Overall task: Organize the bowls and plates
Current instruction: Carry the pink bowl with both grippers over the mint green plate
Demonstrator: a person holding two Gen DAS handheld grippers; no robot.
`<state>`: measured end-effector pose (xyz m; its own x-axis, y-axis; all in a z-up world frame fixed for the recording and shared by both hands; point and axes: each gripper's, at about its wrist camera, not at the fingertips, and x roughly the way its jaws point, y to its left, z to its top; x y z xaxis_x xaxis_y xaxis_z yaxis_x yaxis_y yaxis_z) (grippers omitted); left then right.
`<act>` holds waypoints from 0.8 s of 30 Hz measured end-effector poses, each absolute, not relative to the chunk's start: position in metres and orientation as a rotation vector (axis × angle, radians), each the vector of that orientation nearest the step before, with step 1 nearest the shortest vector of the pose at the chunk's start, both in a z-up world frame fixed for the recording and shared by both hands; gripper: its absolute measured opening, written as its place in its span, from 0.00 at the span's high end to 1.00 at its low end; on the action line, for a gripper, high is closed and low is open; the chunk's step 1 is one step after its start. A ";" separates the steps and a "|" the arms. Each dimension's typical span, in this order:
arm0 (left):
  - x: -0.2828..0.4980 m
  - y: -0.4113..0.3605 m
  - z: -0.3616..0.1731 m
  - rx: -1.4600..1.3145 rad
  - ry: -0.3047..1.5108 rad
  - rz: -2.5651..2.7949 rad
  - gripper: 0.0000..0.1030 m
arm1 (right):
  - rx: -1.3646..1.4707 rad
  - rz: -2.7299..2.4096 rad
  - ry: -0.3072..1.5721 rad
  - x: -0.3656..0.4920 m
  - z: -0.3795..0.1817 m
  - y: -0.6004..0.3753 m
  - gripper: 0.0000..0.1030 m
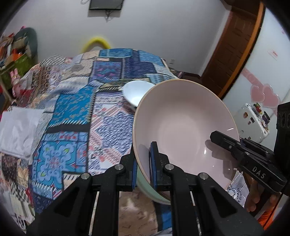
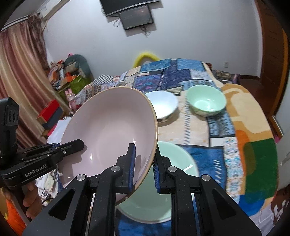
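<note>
We held the big pink bowl up in the air with both grippers. Our left gripper had its fingers pinched tight on the bowl's rim at 7 o'clock in the left wrist view, one finger inside and one outside. Our right gripper pinched the other side of the rim the same way, at about 5 o'clock on the bowl in the right wrist view. The bowl was tipped, with its open side turned toward us.

Right under the pink bowl sat a big green bowl on the bed, partly hidden by our fingers. Farther away, at 12 o'clock, a white bowl stood on the patchwork blanket, and the pink bowl covered part of it. Just beside it, at 1 o'clock, stood a small green bowl. The two small bowls were near each other but did not touch.

A white cloth lay at 9 o'clock in the left wrist view. A dark screen hung on the wall at 12 o'clock.
</note>
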<state>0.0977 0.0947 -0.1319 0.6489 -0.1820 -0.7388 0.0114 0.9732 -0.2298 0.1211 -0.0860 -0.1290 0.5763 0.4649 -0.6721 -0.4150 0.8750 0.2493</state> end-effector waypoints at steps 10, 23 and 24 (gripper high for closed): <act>0.075 0.152 -0.146 -0.261 0.879 -0.004 0.88 | 0.026 0.622 0.844 0.121 -0.143 -0.030 0.84; 0.058 0.208 -0.187 -0.331 0.943 0.097 0.88 | -0.044 0.705 0.947 0.122 -0.178 0.029 0.84; 0.057 0.211 -0.190 -0.336 0.949 0.101 0.88 | -0.051 0.709 0.957 0.123 -0.181 0.033 0.84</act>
